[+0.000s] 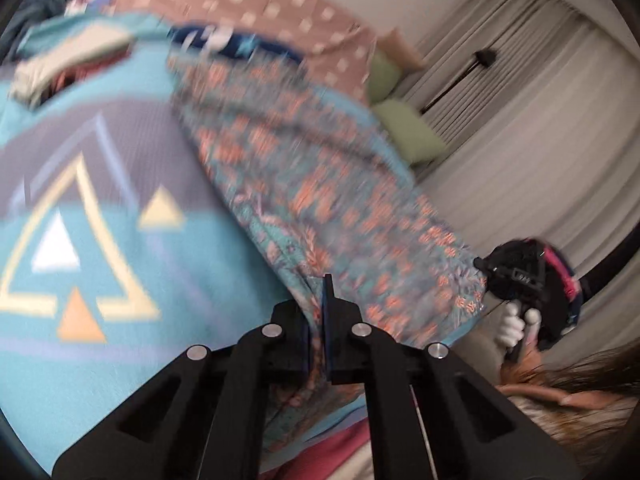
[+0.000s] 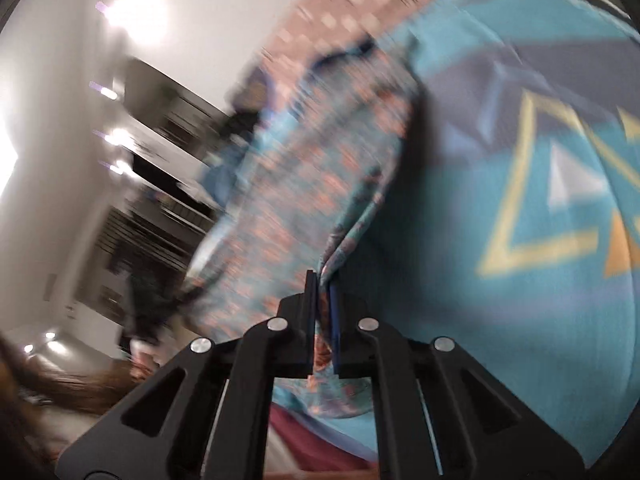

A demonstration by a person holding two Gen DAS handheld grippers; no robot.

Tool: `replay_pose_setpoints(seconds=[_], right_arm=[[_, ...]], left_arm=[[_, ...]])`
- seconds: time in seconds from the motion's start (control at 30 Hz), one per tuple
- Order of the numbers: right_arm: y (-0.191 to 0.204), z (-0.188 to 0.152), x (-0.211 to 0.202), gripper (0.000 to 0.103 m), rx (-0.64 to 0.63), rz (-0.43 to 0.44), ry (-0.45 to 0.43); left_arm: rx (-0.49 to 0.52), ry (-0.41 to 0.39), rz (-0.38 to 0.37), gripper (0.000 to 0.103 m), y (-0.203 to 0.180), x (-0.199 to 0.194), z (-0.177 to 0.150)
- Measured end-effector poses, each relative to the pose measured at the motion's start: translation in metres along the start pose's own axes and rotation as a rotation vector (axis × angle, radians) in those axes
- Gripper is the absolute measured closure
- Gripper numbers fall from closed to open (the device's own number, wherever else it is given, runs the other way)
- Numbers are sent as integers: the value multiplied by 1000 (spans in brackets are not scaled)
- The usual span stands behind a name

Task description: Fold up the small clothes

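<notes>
A small patterned garment point(image 1: 312, 184), teal with orange marks, hangs stretched in the air above a bed. My left gripper point(image 1: 318, 320) is shut on one edge of it. My right gripper point(image 2: 322, 312) is shut on another edge of the same garment point(image 2: 280, 208). The right gripper also shows in the left wrist view point(image 1: 524, 276), at the far corner of the cloth, held by a white-gloved hand. Both views are blurred by motion.
Below lies a turquoise blanket point(image 1: 100, 240) with triangle shapes, also in the right wrist view point(image 2: 520, 200). Other clothes lie heaped at the back point(image 1: 64, 60). A pink dotted cover point(image 1: 260, 4), green pillows point(image 1: 408, 132) and white curtains point(image 1: 520, 100) are beyond.
</notes>
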State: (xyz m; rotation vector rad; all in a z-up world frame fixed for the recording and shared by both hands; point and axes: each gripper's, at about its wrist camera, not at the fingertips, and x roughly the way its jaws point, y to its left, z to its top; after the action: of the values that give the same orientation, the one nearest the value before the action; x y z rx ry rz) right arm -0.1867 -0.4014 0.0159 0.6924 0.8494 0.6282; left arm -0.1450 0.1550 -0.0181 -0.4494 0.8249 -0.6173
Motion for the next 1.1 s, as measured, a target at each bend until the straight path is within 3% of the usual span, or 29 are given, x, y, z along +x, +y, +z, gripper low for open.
replay_pose_setpoints(seconds=[0.17, 0.27, 0.4, 0.63, 0.7, 0.73, 0.77, 0.83, 0.93, 1.1], right_arm=[[27, 25, -33, 100, -62, 104, -157], [41, 32, -40, 100, -108, 87, -197], [40, 30, -33, 100, -125, 31, -161], [-16, -1, -10, 100, 31, -156, -24], [-33, -12, -10, 96, 79, -193, -2], [-38, -16, -10, 94, 95, -205, 7], [-44, -20, -11, 83, 112, -221, 16], [-50, -25, -11, 77, 126, -213, 26], [-48, -25, -10, 61, 109, -171, 38], [-35, -20, 12, 60, 48, -150, 103]], left_arm=[[84, -134, -39, 100, -28, -31, 29], [136, -159, -30, 100, -39, -37, 34], [113, -105, 21, 100, -29, -25, 27], [-38, 31, 112, 100, 21, 1, -14], [-62, 46, 140, 92, 31, 4, -20], [-68, 47, 153, 80, 33, 4, -21], [-74, 46, 168, 67, 36, 4, -22], [-76, 58, 184, 56, 40, 5, -23], [-65, 80, 180, 51, 43, 11, -27], [-73, 100, 99, 49, 45, 20, -29]])
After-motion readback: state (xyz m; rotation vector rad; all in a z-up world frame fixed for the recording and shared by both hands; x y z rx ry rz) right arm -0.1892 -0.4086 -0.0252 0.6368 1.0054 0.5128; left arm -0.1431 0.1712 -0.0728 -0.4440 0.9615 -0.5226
